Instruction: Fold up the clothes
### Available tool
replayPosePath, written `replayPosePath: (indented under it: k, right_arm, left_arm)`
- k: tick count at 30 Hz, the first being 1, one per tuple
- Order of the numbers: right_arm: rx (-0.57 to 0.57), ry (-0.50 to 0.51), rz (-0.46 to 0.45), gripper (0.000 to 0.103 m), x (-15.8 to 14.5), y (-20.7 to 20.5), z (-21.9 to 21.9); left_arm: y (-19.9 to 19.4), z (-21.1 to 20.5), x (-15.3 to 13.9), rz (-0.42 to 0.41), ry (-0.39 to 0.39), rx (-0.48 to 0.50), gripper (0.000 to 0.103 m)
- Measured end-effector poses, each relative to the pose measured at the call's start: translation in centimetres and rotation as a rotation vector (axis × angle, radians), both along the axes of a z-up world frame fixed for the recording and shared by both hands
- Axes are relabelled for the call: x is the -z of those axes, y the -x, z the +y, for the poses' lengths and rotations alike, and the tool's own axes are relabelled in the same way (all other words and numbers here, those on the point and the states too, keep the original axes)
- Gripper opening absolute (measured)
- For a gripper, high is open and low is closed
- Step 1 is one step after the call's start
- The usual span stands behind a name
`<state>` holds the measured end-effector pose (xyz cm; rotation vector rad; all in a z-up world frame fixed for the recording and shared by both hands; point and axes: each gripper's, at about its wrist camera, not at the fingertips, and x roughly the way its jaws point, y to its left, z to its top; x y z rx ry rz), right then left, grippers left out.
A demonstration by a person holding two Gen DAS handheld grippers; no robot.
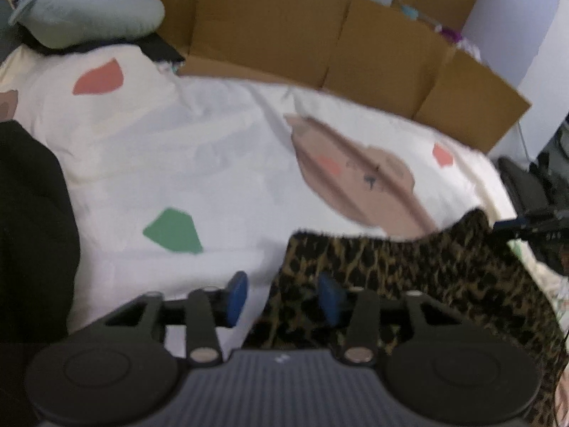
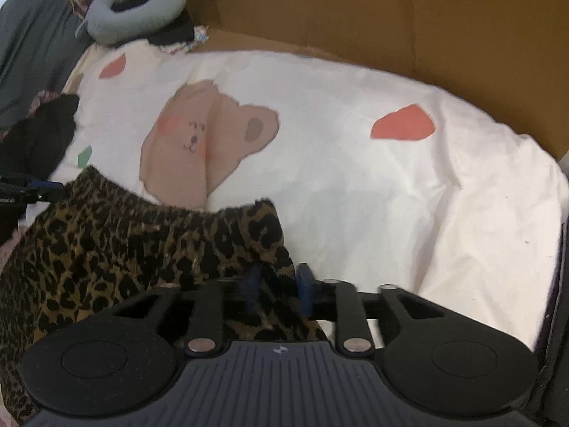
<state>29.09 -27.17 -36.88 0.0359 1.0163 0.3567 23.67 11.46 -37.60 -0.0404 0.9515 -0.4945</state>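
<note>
A leopard-print garment (image 1: 409,277) with an elastic waistband lies on the white bear-print duvet (image 1: 213,163). In the left wrist view my left gripper (image 1: 283,299) is open; the garment's left edge runs between its blue pads (image 1: 236,299), and the right pad rests over the fabric. The right gripper (image 1: 526,224) shows at the far corner of the waistband. In the right wrist view the leopard-print garment (image 2: 106,249) stretches to the left, and my right gripper (image 2: 279,283) is shut on its right waistband corner. The left gripper (image 2: 25,190) shows at the other corner.
Cardboard box walls (image 1: 320,35) stand along the back of the bed. A grey-green neck pillow (image 1: 89,10) lies at the back left. A black garment (image 1: 32,220) sits at the left edge. A dark chair (image 1: 526,185) stands beyond the right side.
</note>
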Motion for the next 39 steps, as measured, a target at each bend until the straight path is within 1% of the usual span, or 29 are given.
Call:
replayPosePath:
  k: [2, 4, 6, 7, 9, 11, 15, 16, 17, 19, 21, 22, 23, 24, 25, 26, 29, 35, 39]
  right_arm:
    - [0.02, -0.015, -0.008, 0.046, -0.2, -0.2, -0.4]
    - [0.036, -0.046, -0.002, 0.046, -0.2, -0.6, -0.8]
    - [0.046, -0.081, 0.011, 0.049, -0.1, -0.9, -1.0]
    - [0.044, -0.095, 0.021, 0.05, 0.1, -1.0, -0.9]
    - [0.028, -0.102, 0.04, 0.059, 0.6, -1.1, -0.6]
    - [0.009, -0.107, 0.056, 0.06, 1.2, -1.1, -0.2]
    - [-0.031, -0.1, 0.085, 0.06, 2.4, -1.1, 0.8]
    - [-0.041, -0.094, 0.082, 0.06, 2.5, -1.1, 1.0]
    - [-0.049, -0.094, 0.081, 0.06, 2.6, -1.1, 1.1]
    - [-0.06, -0.1, 0.081, 0.06, 2.7, -1.4, 1.2]
    - [-0.077, -0.098, 0.081, 0.051, 2.7, -1.6, 1.4]
    - [-0.093, -0.089, 0.081, 0.048, 2.7, -1.7, 1.6]
    - [-0.112, -0.068, 0.079, 0.038, 2.6, -1.6, 1.8]
    - [-0.126, -0.04, 0.079, 0.028, 2.6, -1.6, 2.0]
    - [-0.136, -0.022, 0.08, 0.027, 2.5, -1.6, 2.1]
    - [-0.141, -0.008, 0.076, 0.013, 2.2, -1.6, 2.0]
    - [-0.143, 0.029, 0.049, 0.01, 1.3, -1.3, 1.9]
    - [-0.142, 0.09, -0.014, 0.01, -0.7, -1.0, 2.4]
    - [-0.133, 0.094, -0.069, 0.009, -2.4, -1.3, 2.7]
  left_arm:
    - [-0.5, 0.2, 0.1, 0.01, 0.027, -0.014, 0.051]
    - [-0.9, 0.1, 0.6, 0.028, 0.044, -0.009, 0.055]
    - [-1.1, 0.1, 1.3, 0.05, 0.059, 0.002, 0.057]
    - [-1.2, 0.1, 1.7, 0.064, 0.069, 0.002, 0.057]
    - [-1.3, 0.1, 2.6, 0.088, 0.082, 0.006, 0.06]
    - [-1.4, 0.1, 3.4, 0.109, 0.092, 0.011, 0.064]
    - [-1.4, 0.1, 4.1, 0.127, 0.117, 0.026, 0.064]
    - [-1.4, 0.0, 4.2, 0.137, 0.125, 0.035, 0.061]
    - [-1.3, -0.1, 4.2, 0.147, 0.129, 0.054, 0.053]
    - [-1.3, -0.5, 4.3, 0.166, 0.131, 0.092, 0.043]
    - [-1.1, -0.7, 4.3, 0.165, 0.1, 0.113, 0.034]
    - [-1.1, -0.9, 4.2, 0.163, 0.076, 0.117, 0.012]
    - [-1.0, -0.9, 4.2, 0.154, 0.046, 0.113, 0.007]
    - [-0.8, -0.9, 4.0, 0.135, 0.031, 0.112, 0.005]
    - [-0.5, -0.9, 3.7, 0.114, 0.015, 0.11, 0.004]
    - [-0.2, -0.9, 3.3, 0.089, -0.002, 0.104, 0.003]
    - [0.4, -0.9, 1.7, 0.019, -0.031, 0.089, 0.002]
    - [1.0, -1.1, -1.3, -0.08, -0.092, 0.074, 0.002]
    - [0.7, -1.0, -2.6, -0.122, -0.109, 0.045, 0.002]
